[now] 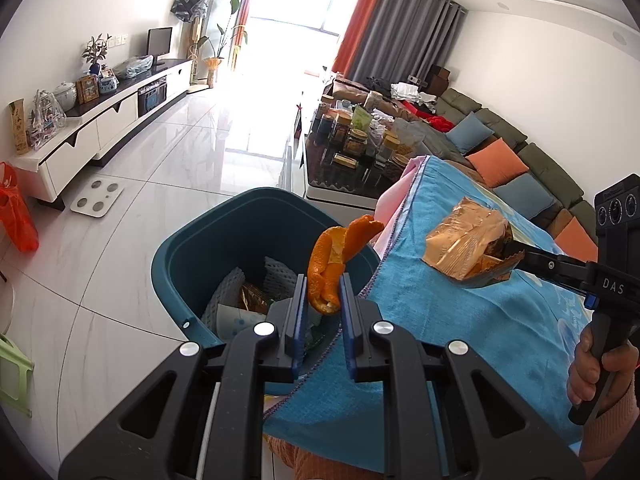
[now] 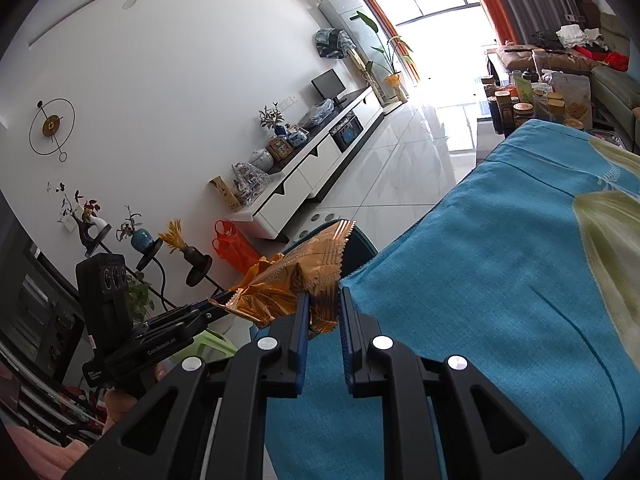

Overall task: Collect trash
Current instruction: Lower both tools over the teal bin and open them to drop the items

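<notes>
Orange peel (image 1: 334,264) pinched in left gripper (image 1: 323,300) above bin (image 1: 192,256); gold wrapper (image 2: 292,280) apparently pinched in right gripper (image 2: 324,312).

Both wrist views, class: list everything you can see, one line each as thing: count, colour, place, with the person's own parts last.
orange peel: one, orange, held over the bin
wrapper: one, gold foil, held above the cloth's edge
bin: one, teal, on the floor beside the cloth, holding white foam netting and other trash
cloth: one, blue, spread over a raised surface
scale: one, white, on the floor
plastic bag: one, orange, near the cabinet
TV cabinet: one, white, along the wall
coffee table: one, dark, crowded with jars
sofa: one, olive, with orange and blue cushions
left gripper: black, shut on the peel
right gripper: black, shut on the wrapper
hand: one, on the right gripper's handle
</notes>
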Available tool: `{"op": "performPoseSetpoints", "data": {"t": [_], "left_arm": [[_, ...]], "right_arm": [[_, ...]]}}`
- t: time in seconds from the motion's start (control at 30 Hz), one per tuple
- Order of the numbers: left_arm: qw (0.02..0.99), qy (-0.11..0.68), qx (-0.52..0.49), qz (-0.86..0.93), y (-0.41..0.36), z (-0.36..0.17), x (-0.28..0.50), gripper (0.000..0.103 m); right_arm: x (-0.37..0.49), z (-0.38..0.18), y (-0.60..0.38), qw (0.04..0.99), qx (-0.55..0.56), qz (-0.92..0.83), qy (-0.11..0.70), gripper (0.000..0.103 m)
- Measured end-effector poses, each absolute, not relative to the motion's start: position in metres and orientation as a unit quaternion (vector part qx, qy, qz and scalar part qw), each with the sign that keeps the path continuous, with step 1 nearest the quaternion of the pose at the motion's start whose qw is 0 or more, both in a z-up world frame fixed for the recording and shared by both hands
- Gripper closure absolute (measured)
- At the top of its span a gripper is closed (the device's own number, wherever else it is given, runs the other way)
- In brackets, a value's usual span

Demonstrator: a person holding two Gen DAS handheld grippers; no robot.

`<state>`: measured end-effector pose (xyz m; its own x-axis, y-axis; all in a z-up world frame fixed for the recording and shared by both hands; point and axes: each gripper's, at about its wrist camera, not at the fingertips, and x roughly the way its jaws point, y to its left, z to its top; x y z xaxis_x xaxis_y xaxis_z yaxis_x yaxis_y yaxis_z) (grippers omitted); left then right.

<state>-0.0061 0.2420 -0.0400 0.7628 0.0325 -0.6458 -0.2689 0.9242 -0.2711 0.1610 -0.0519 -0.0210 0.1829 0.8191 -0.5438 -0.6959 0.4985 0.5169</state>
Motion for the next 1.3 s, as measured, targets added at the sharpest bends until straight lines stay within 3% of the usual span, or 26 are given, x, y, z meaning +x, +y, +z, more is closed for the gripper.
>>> {"op": "performPoseSetpoints", "data": {"t": [1.3], "left_arm": [[0.912,0.349,-0.19,0.104,0.26,-0.054,0.011,0.087]], "right_arm": [[0.167,-0.029,-0.016,0.762,0.047,0.492,0.419,0.09]]}}
